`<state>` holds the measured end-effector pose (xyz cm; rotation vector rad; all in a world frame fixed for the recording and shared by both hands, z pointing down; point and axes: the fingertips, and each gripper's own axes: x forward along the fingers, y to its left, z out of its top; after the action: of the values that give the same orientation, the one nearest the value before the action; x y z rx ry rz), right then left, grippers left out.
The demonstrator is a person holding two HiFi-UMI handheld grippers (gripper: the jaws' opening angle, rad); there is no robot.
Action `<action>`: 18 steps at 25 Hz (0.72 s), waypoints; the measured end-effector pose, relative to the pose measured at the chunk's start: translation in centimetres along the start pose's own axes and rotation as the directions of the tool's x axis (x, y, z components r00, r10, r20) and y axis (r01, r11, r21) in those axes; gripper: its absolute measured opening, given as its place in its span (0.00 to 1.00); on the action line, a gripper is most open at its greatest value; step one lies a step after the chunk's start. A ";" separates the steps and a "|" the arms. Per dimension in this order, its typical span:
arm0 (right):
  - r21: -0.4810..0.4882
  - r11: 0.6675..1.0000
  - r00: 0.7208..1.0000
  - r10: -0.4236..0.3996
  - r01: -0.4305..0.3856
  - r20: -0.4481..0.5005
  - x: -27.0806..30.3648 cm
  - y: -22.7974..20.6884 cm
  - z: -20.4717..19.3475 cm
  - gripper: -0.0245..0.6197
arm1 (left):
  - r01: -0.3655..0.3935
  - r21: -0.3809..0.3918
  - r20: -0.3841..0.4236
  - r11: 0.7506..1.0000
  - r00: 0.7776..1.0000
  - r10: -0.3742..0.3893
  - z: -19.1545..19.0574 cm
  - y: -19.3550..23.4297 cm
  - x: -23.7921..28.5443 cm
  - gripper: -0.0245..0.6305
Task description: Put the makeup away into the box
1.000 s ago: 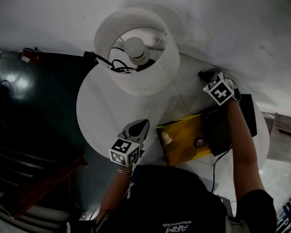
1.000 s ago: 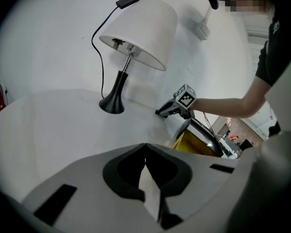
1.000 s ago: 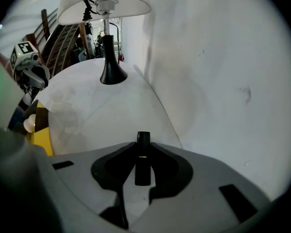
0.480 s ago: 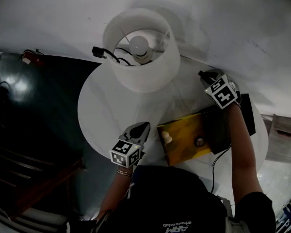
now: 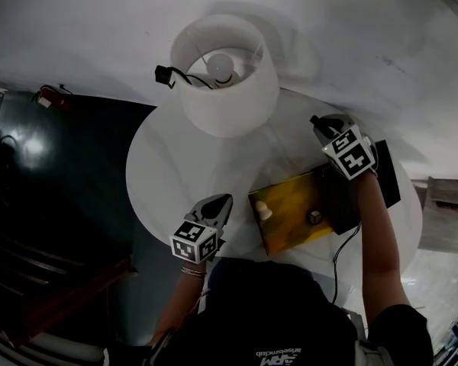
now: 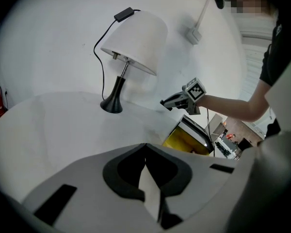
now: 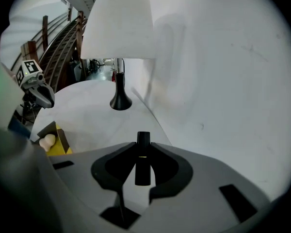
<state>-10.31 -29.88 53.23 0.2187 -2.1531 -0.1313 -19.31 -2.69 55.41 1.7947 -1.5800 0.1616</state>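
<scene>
The right tongs [image 5: 324, 126] sit higher than before, pinching a slim black tube [image 7: 142, 159] not yet in the yellow box [image 5: 290, 204], which already holds two items; the left tongs [image 5: 217, 204] are closed and empty.

You have bare table [image 5: 164, 174] across the whole left half, from the lamp [image 5: 227, 82] down to the near edge. The lamp's wide shade overhangs the back of the table, and its cord [image 5: 185, 78] hangs behind it. The open yellow box [image 5: 290, 213] is clear from above, but its raised black lid [image 5: 342, 198] blocks its right side. The wall [image 5: 382, 44] closes in just behind.
</scene>
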 end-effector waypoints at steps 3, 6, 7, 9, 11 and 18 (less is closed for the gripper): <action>-0.011 1.000 1.000 0.002 -0.002 0.020 -1.4 1.4 0.3 0.20 | 0.005 -0.006 0.014 1.000 1.000 -0.005 0.0 -0.5 -0.6 0.07; -0.020 1.000 0.999 -0.004 0.004 0.040 -2.8 2.5 0.8 0.20 | 0.010 0.011 0.020 1.000 1.000 -0.011 -0.1 -1.2 -1.2 0.07; -0.023 1.000 0.999 -0.006 0.008 0.047 -3.2 2.8 1.0 0.20 | 0.015 0.015 0.023 1.000 1.000 -0.015 -0.1 -1.5 -1.4 0.07; -0.031 0.999 0.998 -0.013 0.015 0.059 -4.0 3.4 1.3 0.20 | 0.024 0.025 0.025 0.999 0.999 -0.024 -0.4 -2.1 -1.7 0.07; -0.036 0.999 0.997 -0.020 0.023 0.069 -4.8 3.8 1.6 0.20 | 0.026 0.047 0.018 0.999 0.999 -0.026 -0.8 -2.5 -2.1 0.07; -0.025 0.999 0.995 -0.046 0.048 0.093 -7.3 6.0 1.5 0.20 | 0.047 0.094 -0.004 0.994 0.999 -0.046 -1.8 -3.5 -3.7 0.07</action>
<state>-8.19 -22.51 47.54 0.2522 -2.2373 -0.2011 -16.43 1.32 53.22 1.9013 -1.5507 0.2193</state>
